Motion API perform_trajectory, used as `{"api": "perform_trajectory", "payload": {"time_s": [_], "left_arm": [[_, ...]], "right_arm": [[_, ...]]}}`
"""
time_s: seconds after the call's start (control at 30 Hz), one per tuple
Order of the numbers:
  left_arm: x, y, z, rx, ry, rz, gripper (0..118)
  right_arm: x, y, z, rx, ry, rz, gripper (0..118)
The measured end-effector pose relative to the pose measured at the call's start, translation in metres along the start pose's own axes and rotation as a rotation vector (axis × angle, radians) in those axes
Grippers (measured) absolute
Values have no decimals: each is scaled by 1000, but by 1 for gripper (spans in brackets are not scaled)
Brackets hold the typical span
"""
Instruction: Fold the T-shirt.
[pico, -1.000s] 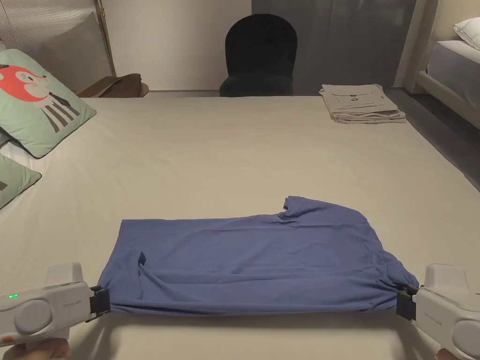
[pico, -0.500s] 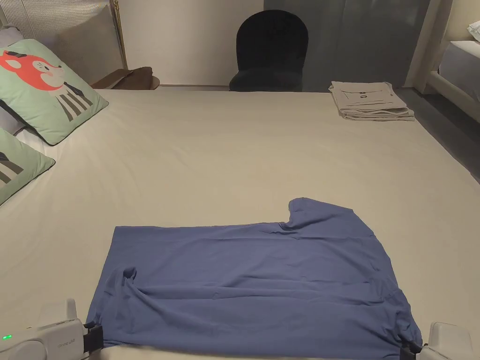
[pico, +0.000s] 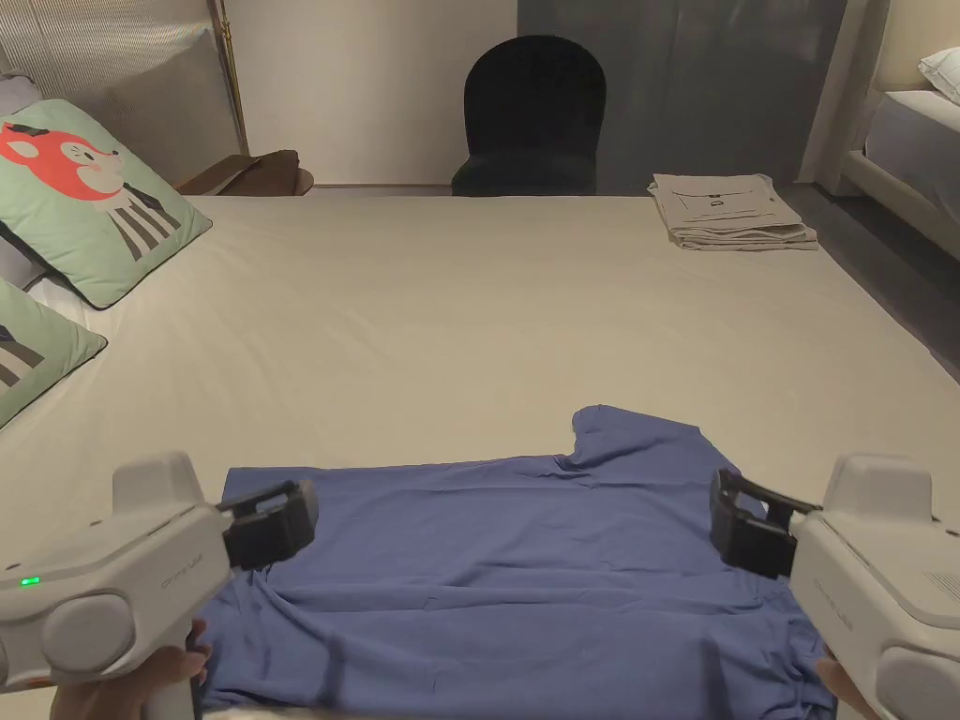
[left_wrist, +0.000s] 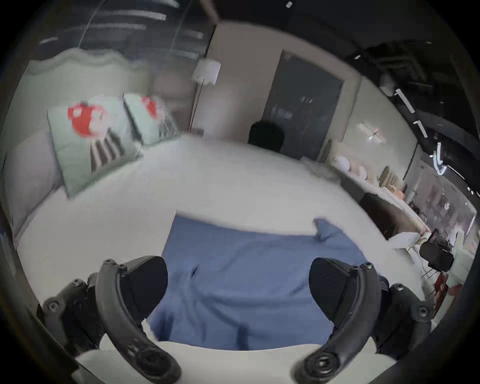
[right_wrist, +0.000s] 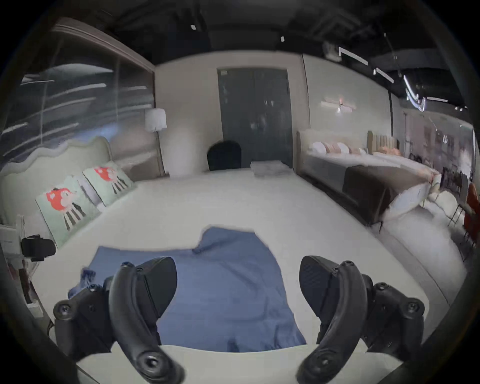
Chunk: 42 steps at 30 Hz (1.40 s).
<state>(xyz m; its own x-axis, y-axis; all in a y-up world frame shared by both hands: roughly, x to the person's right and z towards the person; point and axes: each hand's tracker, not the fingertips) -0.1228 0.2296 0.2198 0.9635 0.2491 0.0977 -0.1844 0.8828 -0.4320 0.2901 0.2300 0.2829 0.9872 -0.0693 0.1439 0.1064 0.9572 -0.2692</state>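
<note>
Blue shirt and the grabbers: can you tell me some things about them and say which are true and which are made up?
1. The blue shirt lies on the bed. True.
2. The left gripper is clamped on the shirt. False: its jaws stand wide apart, above the cloth.
3. The right gripper is open. True.
4. The folded clothes sit on the shirt. False: they lie at the far corner, apart from it.
5. The chair stands beyond the bed. True.
</note>
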Motion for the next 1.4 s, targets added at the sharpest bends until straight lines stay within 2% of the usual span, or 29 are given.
{"api": "perform_trajectory", "payload": {"time_s": [0.2,0.27,0.3,0.37,0.4,0.43,0.47,0.67,0.8,1.0,1.17,1.2,1.3,1.33,1.4], "left_arm": [[30,18,8,232,-14,-64,107],[36,19,8,275,-1,-112,96],[39,19,6,285,16,-134,85],[42,19,0,260,21,-142,45],[42,18,-4,258,18,-148,20],[41,17,-7,256,13,-150,0],[41,18,-12,242,7,-153,0],[32,23,-32,195,-5,-144,0],[22,34,-60,117,30,-210,0],[-27,57,-139,-117,30,-164,0],[-73,55,-212,-270,93,-149,1],[-81,54,-225,-293,114,-115,9],[-102,44,-259,-396,153,-25,94],[-108,39,-271,-468,150,-21,111],[-115,30,-281,-486,199,-21,108]], "right_arm": [[-29,24,3,130,-9,77,98],[-35,27,4,156,-14,92,92],[-37,27,3,170,-17,98,85],[-41,28,2,183,-24,115,55],[-42,28,0,186,-26,123,35],[-43,28,-1,194,-25,128,4],[-43,28,-4,201,-25,126,0],[-42,28,-20,178,-28,117,0],[-41,31,-40,162,-23,123,0],[-40,35,-79,129,-24,137,0],[-38,33,-112,95,-27,131,0],[-37,31,-119,87,-29,131,0],[-33,29,-134,59,-36,139,0],[-30,28,-139,52,-40,143,0],[-26,25,-145,41,-48,150,0]]}}
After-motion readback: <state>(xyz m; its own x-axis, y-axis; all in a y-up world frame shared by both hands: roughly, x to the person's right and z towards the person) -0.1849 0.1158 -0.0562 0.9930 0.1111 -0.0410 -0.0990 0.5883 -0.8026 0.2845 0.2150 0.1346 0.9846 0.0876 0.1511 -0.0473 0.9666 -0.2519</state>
